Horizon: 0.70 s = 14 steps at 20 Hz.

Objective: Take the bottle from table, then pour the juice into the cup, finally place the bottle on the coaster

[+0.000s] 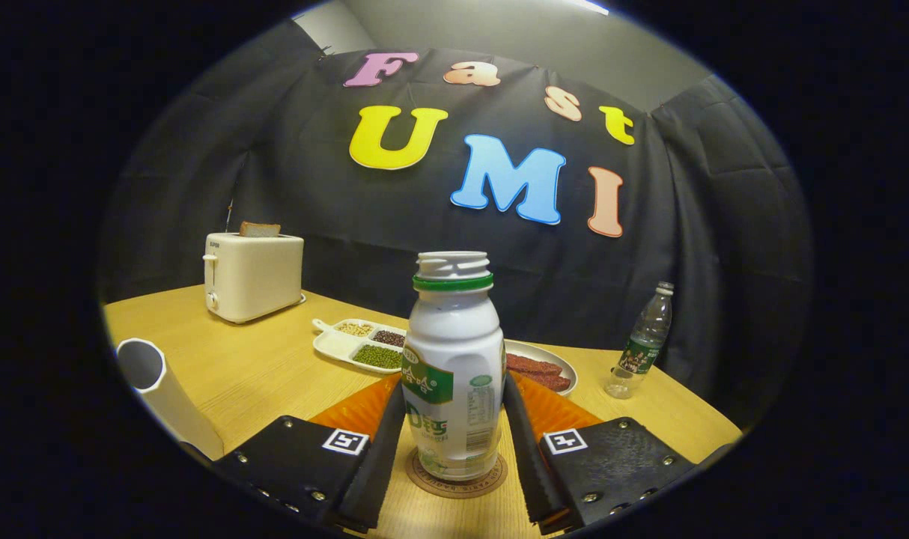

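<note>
A white juice bottle [454, 367] with a green neck ring and no cap stands upright on a round brown coaster [492, 477] on the wooden table. My gripper [454, 419] is around it, and both fingers lie against the bottle's sides at its lower half. A tall white cup [159, 389] stands to the left, beside and beyond the left finger. Its inside is hidden from here.
Beyond the bottle lie a white divided dish of beans [353, 344] and a plate with sausages [548, 368]. A cream toaster [251, 275] with a bread slice stands at the back left. A clear water bottle [644, 344] stands at the right. An orange mat [357, 410] lies under the fingers.
</note>
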Motion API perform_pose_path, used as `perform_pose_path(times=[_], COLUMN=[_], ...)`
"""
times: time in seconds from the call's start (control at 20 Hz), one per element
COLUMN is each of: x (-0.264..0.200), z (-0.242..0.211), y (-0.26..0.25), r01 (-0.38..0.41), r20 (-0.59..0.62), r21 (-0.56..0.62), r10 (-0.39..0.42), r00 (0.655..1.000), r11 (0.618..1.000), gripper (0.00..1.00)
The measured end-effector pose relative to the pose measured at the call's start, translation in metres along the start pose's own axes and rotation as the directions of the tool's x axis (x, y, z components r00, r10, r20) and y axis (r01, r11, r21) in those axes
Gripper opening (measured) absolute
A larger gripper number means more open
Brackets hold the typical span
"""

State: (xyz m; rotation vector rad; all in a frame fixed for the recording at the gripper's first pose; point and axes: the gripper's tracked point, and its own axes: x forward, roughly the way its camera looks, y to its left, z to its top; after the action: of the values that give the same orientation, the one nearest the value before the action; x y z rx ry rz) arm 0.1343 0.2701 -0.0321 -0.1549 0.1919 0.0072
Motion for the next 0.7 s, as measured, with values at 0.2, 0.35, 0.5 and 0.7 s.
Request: perform_pose_path(times=[0.2, 0.35, 0.5, 0.7], x=[0.0008, 0.0011, 0.0021, 0.0003], z=[0.0023, 0.0018, -0.0004, -0.0002], y=[-0.0016, -0.003, -0.007, -0.0051], r01=[-0.009, -0.014, -0.014, -0.022], r20=[0.004, 0.011, 0.01, 0.007], r21=[0.046, 0.061, 0.072, 0.071], r10=[0.009, 0.013, 0.014, 0.021], r00=[1.0, 1.0, 1.0, 1.0], r11=[0.999, 0.998, 0.997, 0.997], gripper=[0.7, 0.74, 0.76, 0.79])
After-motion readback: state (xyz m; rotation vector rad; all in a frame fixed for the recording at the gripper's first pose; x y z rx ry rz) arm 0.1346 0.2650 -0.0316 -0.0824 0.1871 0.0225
